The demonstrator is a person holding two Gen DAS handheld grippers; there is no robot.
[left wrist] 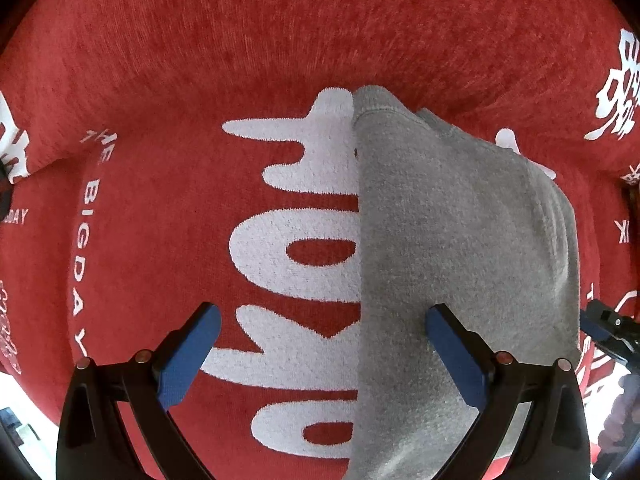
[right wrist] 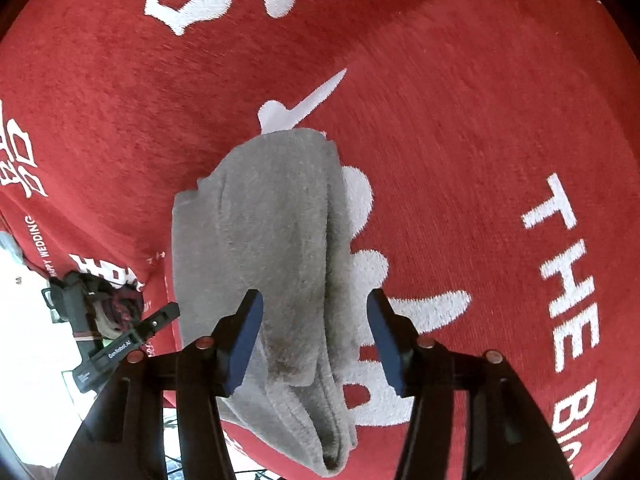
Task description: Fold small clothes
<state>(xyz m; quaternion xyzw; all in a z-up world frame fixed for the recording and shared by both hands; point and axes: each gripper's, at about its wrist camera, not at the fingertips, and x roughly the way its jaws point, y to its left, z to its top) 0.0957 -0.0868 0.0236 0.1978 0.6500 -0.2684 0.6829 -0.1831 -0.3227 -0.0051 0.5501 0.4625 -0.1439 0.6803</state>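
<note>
The grey garment (left wrist: 460, 260) runs off the bottom edge of the left wrist view, so its near end stays unseen — and it hides the right half of the big white lettering (left wrist: 296, 240) on the red cloth (left wrist: 280, 40). In the right wrist view the folded layers conceal what lies beneath. The left gripper (right wrist: 120, 344) there is partly hidden behind the right gripper's frame; its jaws cannot be made out. A dark bundle (right wrist: 120, 308) beside it is too small to identify.
</note>
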